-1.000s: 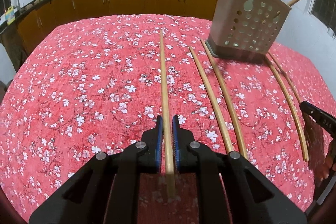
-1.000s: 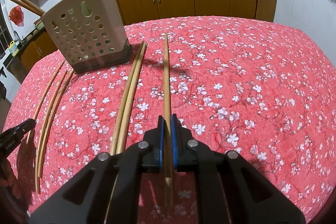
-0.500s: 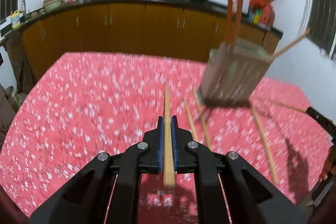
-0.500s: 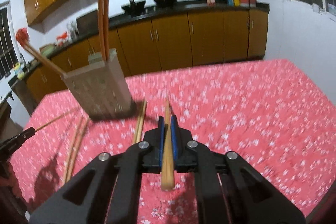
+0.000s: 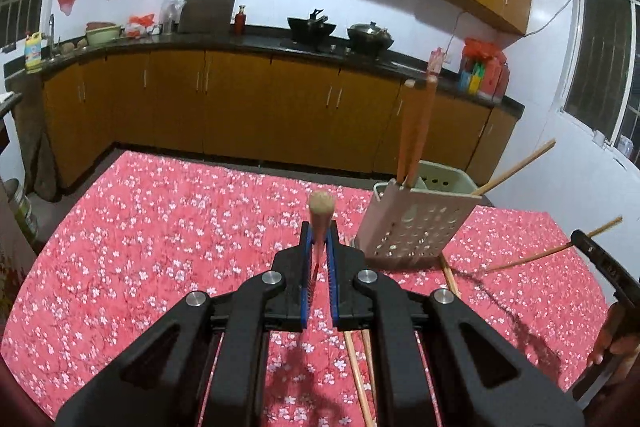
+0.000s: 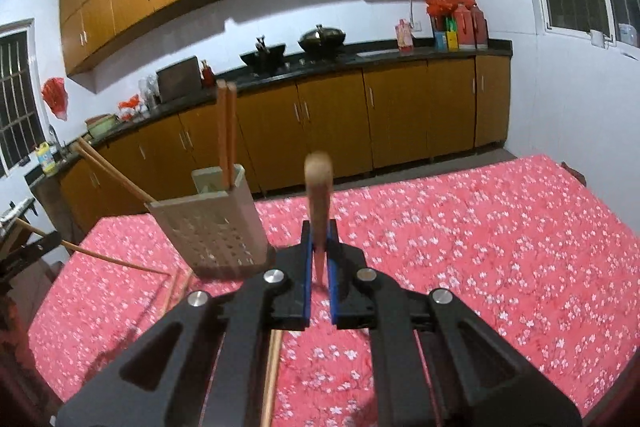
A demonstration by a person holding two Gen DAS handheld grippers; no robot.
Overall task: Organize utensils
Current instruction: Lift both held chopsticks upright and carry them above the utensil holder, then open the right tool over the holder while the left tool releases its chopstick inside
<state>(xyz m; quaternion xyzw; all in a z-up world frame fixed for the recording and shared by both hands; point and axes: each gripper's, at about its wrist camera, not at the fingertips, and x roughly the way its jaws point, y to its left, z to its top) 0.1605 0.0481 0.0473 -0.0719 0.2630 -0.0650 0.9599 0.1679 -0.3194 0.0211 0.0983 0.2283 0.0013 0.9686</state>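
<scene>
My left gripper (image 5: 319, 241) is shut on a wooden chopstick (image 5: 320, 209) that points away from the camera, lifted above the table. My right gripper (image 6: 319, 241) is shut on another wooden chopstick (image 6: 318, 183), also held up in the air. A beige perforated utensil holder (image 5: 416, 221) stands on the table to the right in the left wrist view and, as the holder (image 6: 210, 223), to the left in the right wrist view. Two reddish chopsticks (image 5: 416, 127) stand in it, and lighter ones lean out. Loose chopsticks (image 5: 358, 379) lie on the cloth below.
The table wears a red cloth with white blossoms (image 5: 160, 247). The other gripper and a hand (image 5: 608, 327) show at the right edge of the left wrist view. Wooden kitchen cabinets (image 6: 360, 119) and a dark counter with woks run behind the table.
Both grippers have risen from the table, each carrying its chopstick, and tilted up so the kitchen wall fills the views. The holder now sits lower in both views.
</scene>
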